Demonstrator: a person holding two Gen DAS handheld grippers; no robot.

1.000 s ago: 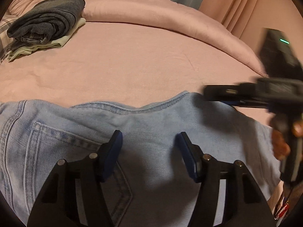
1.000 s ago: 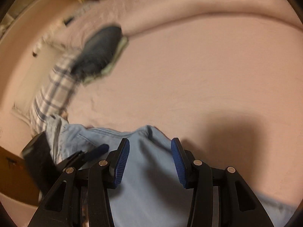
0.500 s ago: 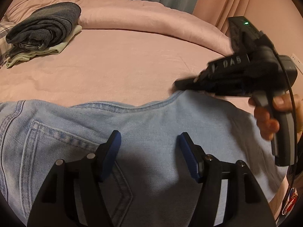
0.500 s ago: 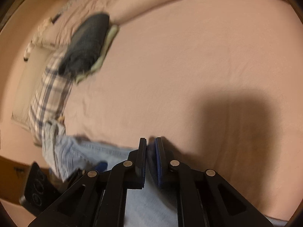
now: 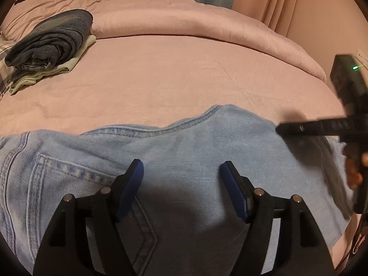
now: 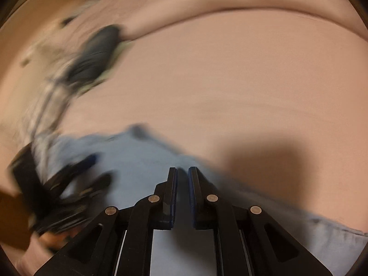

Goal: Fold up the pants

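Light blue jeans [image 5: 184,151] lie on the pink bed, back pocket at the left, waistband seam along the far edge. My left gripper [image 5: 181,172] is open just above the denim, holding nothing. My right gripper [image 6: 182,172] is nearly shut over the jeans [image 6: 142,161], jaws a narrow gap apart; whether cloth is pinched between them is not clear. In the left wrist view the right gripper [image 5: 283,130] comes in from the right at the jeans' right edge. The right wrist view is blurred and shows the left gripper [image 6: 92,168] at the lower left.
A stack of folded dark jeans on pale green cloth [image 5: 48,46] sits at the bed's far left, also in the right wrist view [image 6: 96,57]. A rolled pink duvet [image 5: 207,30] lines the far edge. A plaid cloth [image 6: 46,101] lies at the left.
My right gripper closed from open, then moved down from above the bed to the jeans' right edge. My left gripper stayed open over the jeans.
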